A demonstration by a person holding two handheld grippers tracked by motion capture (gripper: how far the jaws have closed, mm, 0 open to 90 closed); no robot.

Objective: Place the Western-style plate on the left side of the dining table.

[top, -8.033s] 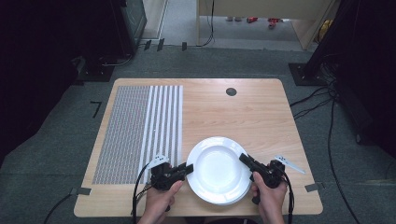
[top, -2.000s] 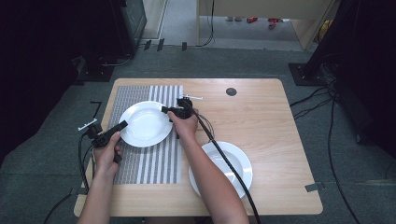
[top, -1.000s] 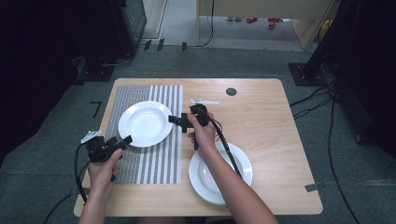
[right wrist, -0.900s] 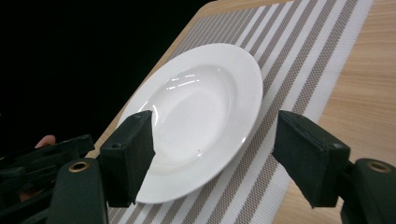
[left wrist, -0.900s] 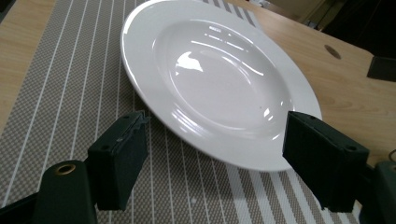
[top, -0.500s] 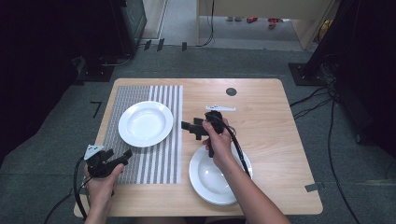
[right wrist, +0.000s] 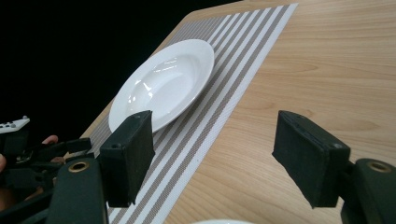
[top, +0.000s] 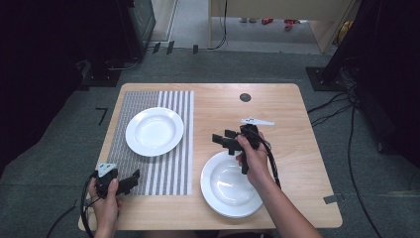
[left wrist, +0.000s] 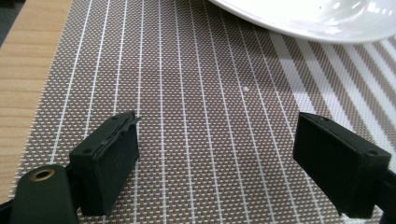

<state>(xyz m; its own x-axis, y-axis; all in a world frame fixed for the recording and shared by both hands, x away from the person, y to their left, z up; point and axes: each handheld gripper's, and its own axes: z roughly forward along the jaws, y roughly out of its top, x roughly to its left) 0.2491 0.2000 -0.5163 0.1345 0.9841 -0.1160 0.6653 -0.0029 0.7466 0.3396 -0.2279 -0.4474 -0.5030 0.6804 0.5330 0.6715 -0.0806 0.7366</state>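
A white plate (top: 154,131) lies on the striped placemat (top: 163,168) at the table's left; its rim (left wrist: 322,23) crosses the top of the left gripper view, and the plate (right wrist: 163,88) sits on the mat in the right gripper view. A second white plate (top: 229,186) rests on bare wood near the front edge. My left gripper (top: 132,179) is open and empty over the mat's front left corner. My right gripper (top: 221,140) is open and empty, just beyond the second plate, pointing left.
The wooden table (top: 297,148) has a round black grommet (top: 245,97) near its far edge. Cables trail from both grippers off the front. Dark equipment and floor cables surround the table.
Both plates sat stacked at the front; one now lies on the mat. Since then my left gripper has drawn back to the front left, and my right has moved toward the front plate.
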